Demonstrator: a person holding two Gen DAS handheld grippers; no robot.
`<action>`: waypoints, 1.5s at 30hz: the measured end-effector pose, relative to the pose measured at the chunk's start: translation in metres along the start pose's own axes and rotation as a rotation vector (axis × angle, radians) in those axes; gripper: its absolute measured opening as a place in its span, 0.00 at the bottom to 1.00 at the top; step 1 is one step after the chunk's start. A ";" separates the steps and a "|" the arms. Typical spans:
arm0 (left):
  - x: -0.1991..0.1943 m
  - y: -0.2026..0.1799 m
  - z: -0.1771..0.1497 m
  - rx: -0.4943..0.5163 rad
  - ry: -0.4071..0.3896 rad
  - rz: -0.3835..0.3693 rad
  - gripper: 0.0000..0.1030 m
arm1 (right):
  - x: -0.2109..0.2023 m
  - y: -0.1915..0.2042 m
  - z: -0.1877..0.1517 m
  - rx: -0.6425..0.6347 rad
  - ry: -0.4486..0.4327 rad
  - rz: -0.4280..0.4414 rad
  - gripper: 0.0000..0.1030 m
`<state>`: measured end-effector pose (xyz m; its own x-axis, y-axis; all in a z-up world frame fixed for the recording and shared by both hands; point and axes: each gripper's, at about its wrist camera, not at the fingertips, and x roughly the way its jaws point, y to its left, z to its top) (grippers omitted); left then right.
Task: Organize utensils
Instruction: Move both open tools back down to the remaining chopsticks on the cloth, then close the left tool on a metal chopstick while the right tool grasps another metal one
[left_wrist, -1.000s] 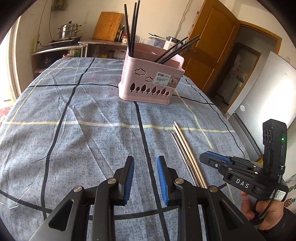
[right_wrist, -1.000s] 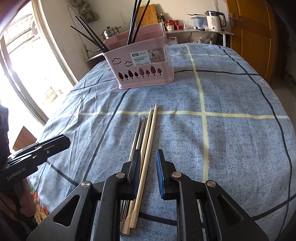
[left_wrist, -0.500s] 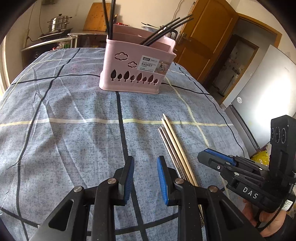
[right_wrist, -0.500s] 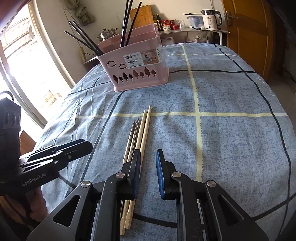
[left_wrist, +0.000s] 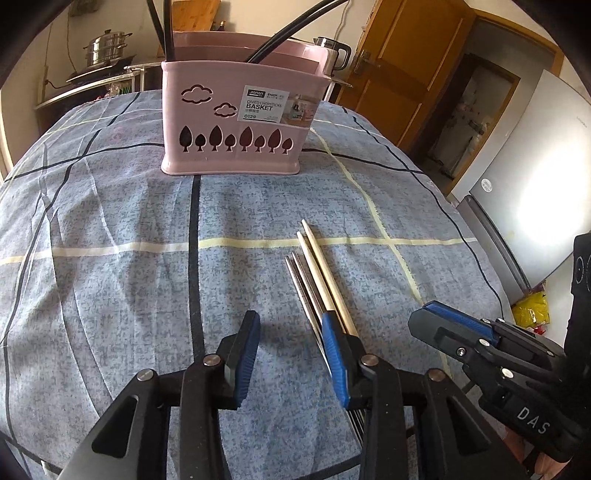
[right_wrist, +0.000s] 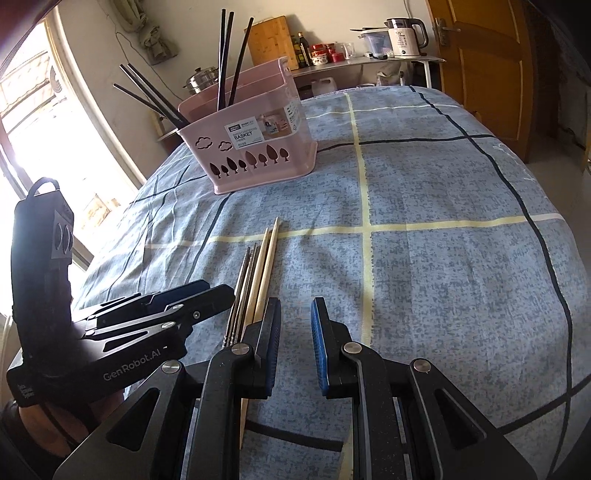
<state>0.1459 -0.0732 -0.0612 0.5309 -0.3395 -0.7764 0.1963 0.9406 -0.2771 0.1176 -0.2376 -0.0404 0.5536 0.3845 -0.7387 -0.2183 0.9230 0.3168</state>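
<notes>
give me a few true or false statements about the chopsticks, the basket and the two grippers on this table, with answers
1. The pink basket stands upright on the blue checked cloth. True.
2. The basket is empty. False: black chopsticks stand in it.
3. Wooden chopsticks and metal chopsticks lie side by side on the cloth. True.
4. The left gripper is clamped on a wooden chopstick. False: its jaws have just been opening and nothing is between them; the chopsticks lie beside its right finger.
5. The right gripper holds a metal chopstick. False: its jaws are apart with only cloth between them.
</notes>
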 end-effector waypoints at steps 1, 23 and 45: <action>0.000 -0.001 -0.001 0.006 -0.003 0.007 0.37 | 0.000 -0.001 0.000 0.003 -0.002 0.001 0.17; 0.006 -0.029 -0.012 0.135 -0.022 0.221 0.37 | -0.015 -0.013 -0.002 0.029 -0.034 0.015 0.17; -0.035 0.079 -0.012 -0.057 -0.017 0.228 0.06 | 0.031 0.048 0.007 -0.145 0.062 0.070 0.17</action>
<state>0.1329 0.0128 -0.0628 0.5705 -0.1181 -0.8128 0.0233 0.9915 -0.1277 0.1296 -0.1817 -0.0438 0.4831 0.4439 -0.7547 -0.3707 0.8846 0.2830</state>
